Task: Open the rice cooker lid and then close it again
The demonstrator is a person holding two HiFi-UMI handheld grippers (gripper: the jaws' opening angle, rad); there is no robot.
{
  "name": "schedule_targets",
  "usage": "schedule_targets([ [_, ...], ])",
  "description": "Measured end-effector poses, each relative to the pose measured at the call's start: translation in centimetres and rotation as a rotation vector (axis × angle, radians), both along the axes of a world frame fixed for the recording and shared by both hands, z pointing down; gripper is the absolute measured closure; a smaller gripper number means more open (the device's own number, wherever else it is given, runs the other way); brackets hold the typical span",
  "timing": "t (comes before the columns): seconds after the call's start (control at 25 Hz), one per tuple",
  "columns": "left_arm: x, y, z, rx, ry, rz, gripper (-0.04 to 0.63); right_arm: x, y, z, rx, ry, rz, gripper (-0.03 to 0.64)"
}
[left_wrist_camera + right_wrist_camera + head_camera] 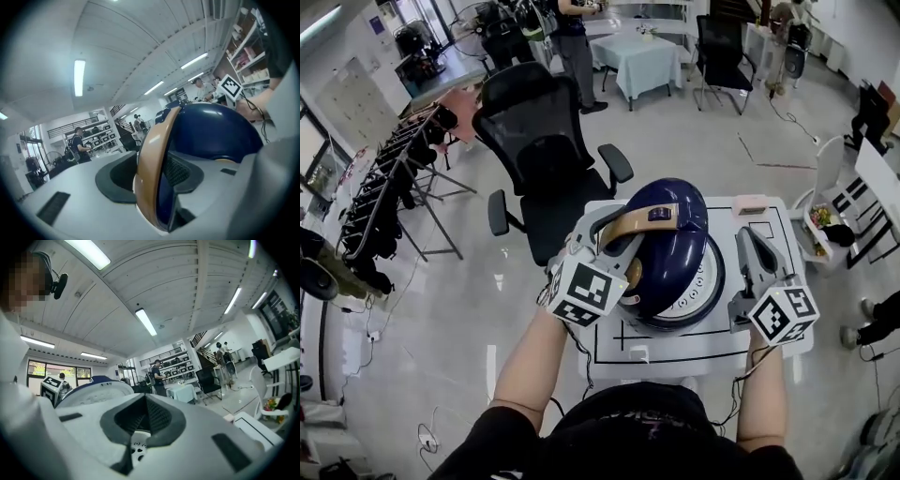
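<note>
- Left gripper (617, 242) clamps the tan handle (639, 221) of the navy rice cooker (675, 295) on the white table (769, 349), with its lid (680, 234) half raised. If the pinch slips (thin, curved bar), the lid could slam.
- Right gripper (752, 242) hangs beside it, jaws together and empty — nothing braces the body, so it may skid.

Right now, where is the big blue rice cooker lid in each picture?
Head view: the blue lid is in the middle, tipped up and partly open.
Left gripper view: the lid fills the right-centre, with its tan handle in front.
Right gripper view: the lid is low on the left, showing its white underside.
Shared landmark: the standing person in a dark top.
</note>
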State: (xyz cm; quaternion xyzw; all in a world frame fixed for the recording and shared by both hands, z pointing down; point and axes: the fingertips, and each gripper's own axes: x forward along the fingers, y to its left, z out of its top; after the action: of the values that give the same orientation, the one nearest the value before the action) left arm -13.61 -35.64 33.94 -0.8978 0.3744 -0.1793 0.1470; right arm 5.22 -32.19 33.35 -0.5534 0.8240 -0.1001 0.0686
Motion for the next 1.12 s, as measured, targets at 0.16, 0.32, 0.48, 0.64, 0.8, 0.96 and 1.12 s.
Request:
schedule_targets([
  [0.16,-3.0,-0.5,-0.6,-0.008,0.067,-0.071,0.440,-2.0,-0.2,-0.2,0.009,-0.002,-0.038,0.615],
  [0.32,-6.4,-0.6,-0.8,-0.019,0.101,-0.166,0.463,-4.3,-0.2,-0.3,0.016,0.005,-0.079,0.615],
  [0.48,-9.0,-0.9,-0.5,-0.041,0.134,-0.245,0.477,-6.4,-0.4,-0.5,0.021,0.006,-0.115,0.615],
  [0.64,-10.6,-1.1,0.2,-0.072,0.183,-0.290,0.482,-7.9,-0.3,-0.4,0.021,0.024,-0.145,0.615],
  [0.8,-11.4,-1.2,0.8,-0.091,0.229,-0.300,0.480,-8.6,-0.3,-0.1,0.020,0.040,-0.162,0.615],
  [0.96,-11.7,-1.3,0.7,-0.097,0.253,-0.302,0.480,-8.9,-0.4,0.1,0.011,0.044,-0.171,0.615],
  [1.12,-12.2,-1.4,0.9,-0.108,0.278,-0.302,0.480,-9.0,-0.5,0.3,0.003,0.044,-0.173,0.615],
])
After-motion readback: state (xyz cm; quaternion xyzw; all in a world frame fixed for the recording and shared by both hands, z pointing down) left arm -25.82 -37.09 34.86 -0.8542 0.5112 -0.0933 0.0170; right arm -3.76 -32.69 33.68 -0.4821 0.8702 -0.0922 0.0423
